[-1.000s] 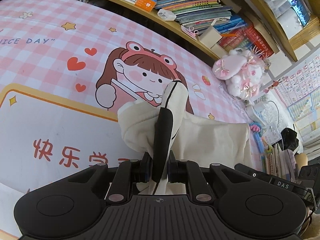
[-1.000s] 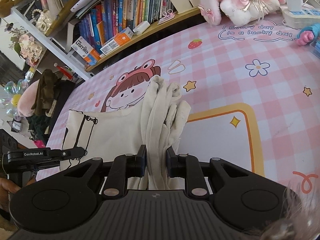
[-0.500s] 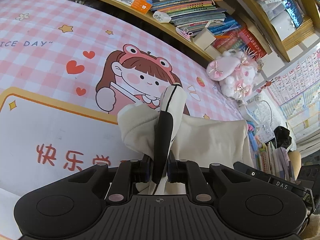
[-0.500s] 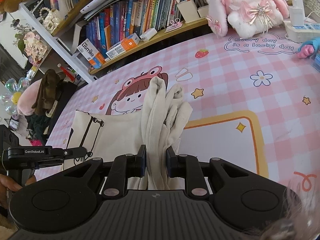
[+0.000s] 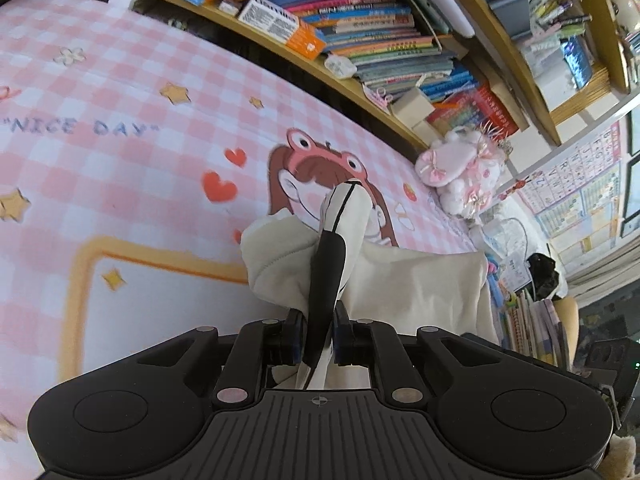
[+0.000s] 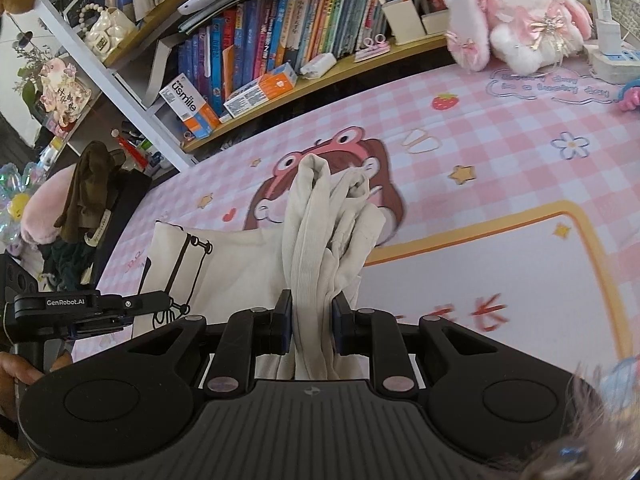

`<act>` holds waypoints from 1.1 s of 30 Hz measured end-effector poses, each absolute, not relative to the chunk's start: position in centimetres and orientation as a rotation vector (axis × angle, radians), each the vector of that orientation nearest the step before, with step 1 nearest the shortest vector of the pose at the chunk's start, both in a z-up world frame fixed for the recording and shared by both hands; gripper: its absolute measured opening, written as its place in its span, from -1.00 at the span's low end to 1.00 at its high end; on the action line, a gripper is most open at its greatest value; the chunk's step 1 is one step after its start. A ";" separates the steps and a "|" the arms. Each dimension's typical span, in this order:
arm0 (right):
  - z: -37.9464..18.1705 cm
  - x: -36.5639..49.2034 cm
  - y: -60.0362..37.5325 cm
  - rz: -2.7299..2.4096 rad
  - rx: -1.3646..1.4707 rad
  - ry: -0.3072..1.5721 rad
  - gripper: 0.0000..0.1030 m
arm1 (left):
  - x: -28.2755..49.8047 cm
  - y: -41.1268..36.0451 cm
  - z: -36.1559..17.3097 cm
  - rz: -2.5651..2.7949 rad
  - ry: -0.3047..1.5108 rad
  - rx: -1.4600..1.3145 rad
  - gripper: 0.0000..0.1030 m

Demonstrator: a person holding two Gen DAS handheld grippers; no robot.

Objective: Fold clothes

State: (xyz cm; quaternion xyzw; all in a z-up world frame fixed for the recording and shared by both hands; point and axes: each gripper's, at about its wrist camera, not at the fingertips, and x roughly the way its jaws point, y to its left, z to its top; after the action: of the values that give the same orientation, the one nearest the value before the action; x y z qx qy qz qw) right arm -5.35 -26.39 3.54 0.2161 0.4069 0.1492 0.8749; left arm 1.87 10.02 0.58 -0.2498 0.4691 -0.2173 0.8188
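Cream garment (image 5: 412,280) pinched by both apparently closed tools.

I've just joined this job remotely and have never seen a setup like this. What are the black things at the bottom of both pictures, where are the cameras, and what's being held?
There is no robot arm. A person carries a pair of hand-held tongs in each hand, and each has a wide-angle camera looking forward along its two fingers. The black shape at the bottom of each picture is the tool itself.

One picture looks out from the left tongs, the other from the right tongs. The right view also shows the left tool off to its side.

Both are shut on bunched parts of one cream garment with black line print. It hangs between them above a pink checked cartoon table cover. A plush rabbit sits at the back, before a bookshelf.
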 end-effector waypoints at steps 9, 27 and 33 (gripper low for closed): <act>5.2 -2.8 -22.2 0.292 0.505 0.787 -0.66 | 6.4 14.4 1.5 -0.513 0.953 -0.610 -0.81; 6.3 11.0 -25.6 0.347 0.509 0.759 -0.66 | 19.3 11.1 3.5 -0.481 0.883 -0.646 -0.81; 5.0 16.8 -26.7 0.371 0.533 0.759 -0.66 | 23.9 10.4 3.4 -0.451 0.863 -0.647 -0.81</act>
State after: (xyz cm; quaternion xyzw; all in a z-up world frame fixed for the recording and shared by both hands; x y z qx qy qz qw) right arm 16.82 -26.71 5.01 0.2555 0.3637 0.1777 0.8780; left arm 23.86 10.39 3.36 -0.3052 0.4075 -0.2129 0.8340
